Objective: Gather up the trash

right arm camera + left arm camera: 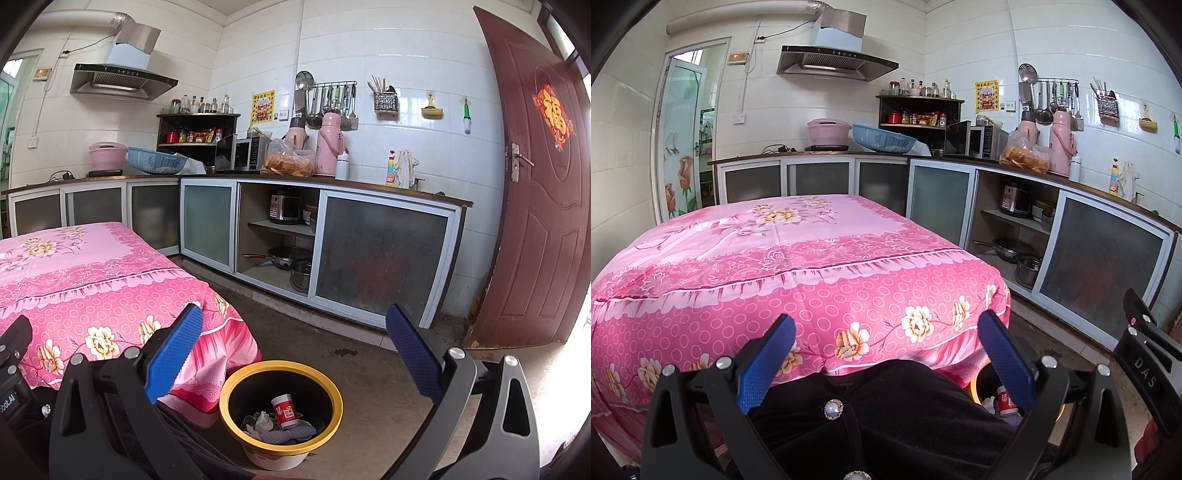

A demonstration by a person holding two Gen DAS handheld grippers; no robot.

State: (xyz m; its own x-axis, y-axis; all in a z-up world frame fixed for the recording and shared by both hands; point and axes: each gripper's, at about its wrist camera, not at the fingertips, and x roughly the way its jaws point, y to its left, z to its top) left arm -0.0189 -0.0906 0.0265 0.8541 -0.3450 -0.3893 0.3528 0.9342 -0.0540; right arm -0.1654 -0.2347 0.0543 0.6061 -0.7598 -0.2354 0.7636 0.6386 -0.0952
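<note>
A yellow-rimmed bin (281, 406) holding a red cup (287, 410) and crumpled paper (263, 422) sits on the floor beside a table draped in a pink cloth (92, 280), as the left gripper (886, 363) and right gripper (293, 356) hover empty, jaws spread wide.

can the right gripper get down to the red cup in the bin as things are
Probably yes: the right gripper is open, the bin has no lid, and the red cup lies on top of the trash.
</note>
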